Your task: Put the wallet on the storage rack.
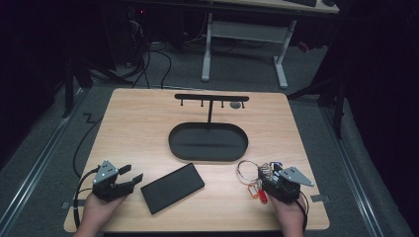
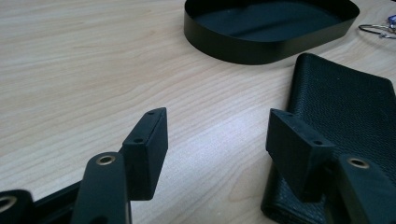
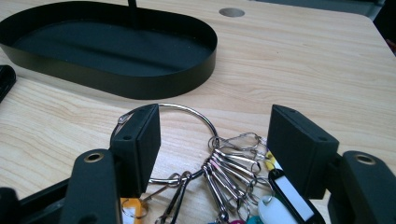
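My left gripper (image 1: 129, 173) (image 2: 217, 126) hovers low over the table's near left corner, jaws open with only bare wood between them. A black leather wallet (image 1: 172, 187) (image 2: 341, 107) lies flat just to its right, beside the right jaw. At the near right, my right gripper (image 1: 264, 174) (image 3: 215, 121) stands open over a bunch of keys (image 1: 245, 171) (image 3: 231, 161) on a large wire ring with coloured tags (image 1: 257, 191). The ring and clips lie between the jaws. The pads do not press on them.
A black oval tray (image 1: 170, 143) (image 2: 261, 44) (image 3: 116, 77) sits mid-table, with a T-shaped hook stand (image 1: 211, 98) rising from its far side. A round hole (image 1: 235, 104) (image 3: 231, 12) marks the tabletop behind. A desk frame and cables stand on the floor beyond.
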Tool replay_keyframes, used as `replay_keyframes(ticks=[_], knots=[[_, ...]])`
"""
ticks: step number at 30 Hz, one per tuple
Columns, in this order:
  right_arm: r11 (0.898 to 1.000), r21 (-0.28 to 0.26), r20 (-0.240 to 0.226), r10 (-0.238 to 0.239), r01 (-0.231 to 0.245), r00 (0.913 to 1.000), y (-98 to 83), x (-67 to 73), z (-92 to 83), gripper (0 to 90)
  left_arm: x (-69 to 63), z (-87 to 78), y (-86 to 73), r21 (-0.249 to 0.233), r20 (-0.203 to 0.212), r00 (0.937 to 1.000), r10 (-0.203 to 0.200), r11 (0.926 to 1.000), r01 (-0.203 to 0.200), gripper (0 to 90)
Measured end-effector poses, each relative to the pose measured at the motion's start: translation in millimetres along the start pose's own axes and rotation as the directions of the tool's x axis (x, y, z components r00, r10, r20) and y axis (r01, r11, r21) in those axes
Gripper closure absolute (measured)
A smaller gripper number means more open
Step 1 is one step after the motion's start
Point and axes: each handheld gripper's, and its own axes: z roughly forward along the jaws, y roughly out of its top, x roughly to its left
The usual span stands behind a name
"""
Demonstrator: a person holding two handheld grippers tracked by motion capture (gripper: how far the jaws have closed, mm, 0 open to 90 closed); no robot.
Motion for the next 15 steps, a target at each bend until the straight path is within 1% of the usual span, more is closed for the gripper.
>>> replay_keyframes(ticks=[5,6,8,15], knots=[[1.000,-0.004,-0.003,0.002,-0.002,1.0000,1.6,1.0,1.6,35.3,-1.1,0.6,0.3,0.010,0.012,0.9999,-0.001,0.9999,0.001,39.3],[1.000,-0.002,-0.006,-0.001,0.001,1.0000,1.6,1.3,2.3,35.3,-1.8,0.9,0.8,0.015,0.011,0.9999,0.010,0.9998,-0.010,39.4],[1.000,0.001,-0.005,0.000,0.000,1.0000,1.5,1.3,2.6,35.2,-2.2,1.5,0.8,0.017,0.018,0.9998,0.010,0.9998,-0.010,40.0],[1.000,0.007,-0.003,0.003,-0.003,1.0000,1.4,1.0,2.3,35.2,-2.3,0.3,2.0,0.009,0.025,0.9997,0.000,1.0000,-0.001,39.9]])
